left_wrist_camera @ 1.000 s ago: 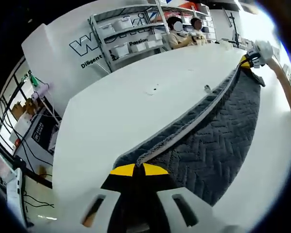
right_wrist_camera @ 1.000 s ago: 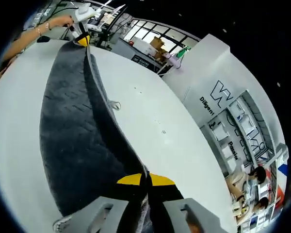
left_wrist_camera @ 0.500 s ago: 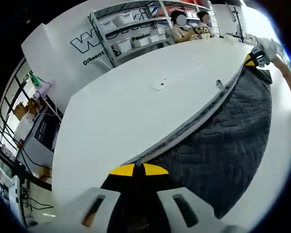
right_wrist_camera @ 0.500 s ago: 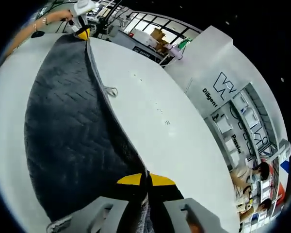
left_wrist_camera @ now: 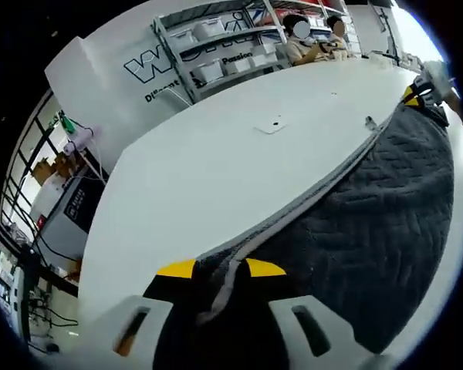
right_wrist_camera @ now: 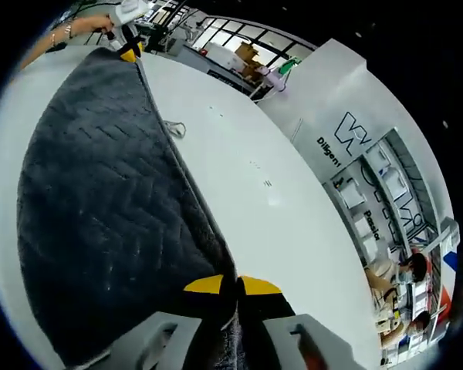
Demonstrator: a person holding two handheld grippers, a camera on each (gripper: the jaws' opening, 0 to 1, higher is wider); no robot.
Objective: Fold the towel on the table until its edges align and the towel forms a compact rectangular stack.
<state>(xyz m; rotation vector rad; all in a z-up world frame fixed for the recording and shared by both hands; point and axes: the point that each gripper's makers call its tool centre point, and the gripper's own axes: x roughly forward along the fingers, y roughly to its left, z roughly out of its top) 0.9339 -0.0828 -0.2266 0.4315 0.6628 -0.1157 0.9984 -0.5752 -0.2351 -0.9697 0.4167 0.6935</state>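
A dark grey towel (left_wrist_camera: 370, 223) with a herringbone weave and a pale hem lies flat on the white table (left_wrist_camera: 216, 169). My left gripper (left_wrist_camera: 221, 270) stands open over one towel corner, and the hem lies loose between its parted yellow-tipped jaws. At the other end of that long edge, my right gripper (left_wrist_camera: 420, 91) shows small. In the right gripper view the towel (right_wrist_camera: 100, 216) spreads away to the left gripper (right_wrist_camera: 129, 48), which a person's hand holds. My right gripper (right_wrist_camera: 233, 287) is shut on the towel's near corner.
Shelves with white bins (left_wrist_camera: 216, 46) stand against a white lettered wall beyond the table. Two people (left_wrist_camera: 316, 38) sit at the table's far end. A small flat item (left_wrist_camera: 274, 125) lies on the bare tabletop beside the towel. The towel's hang loop (right_wrist_camera: 174, 128) sticks out from its edge.
The towel has come down from a raised fold to lie flat and wide on the table. My left jaws have parted; the right stays closed on its corner.
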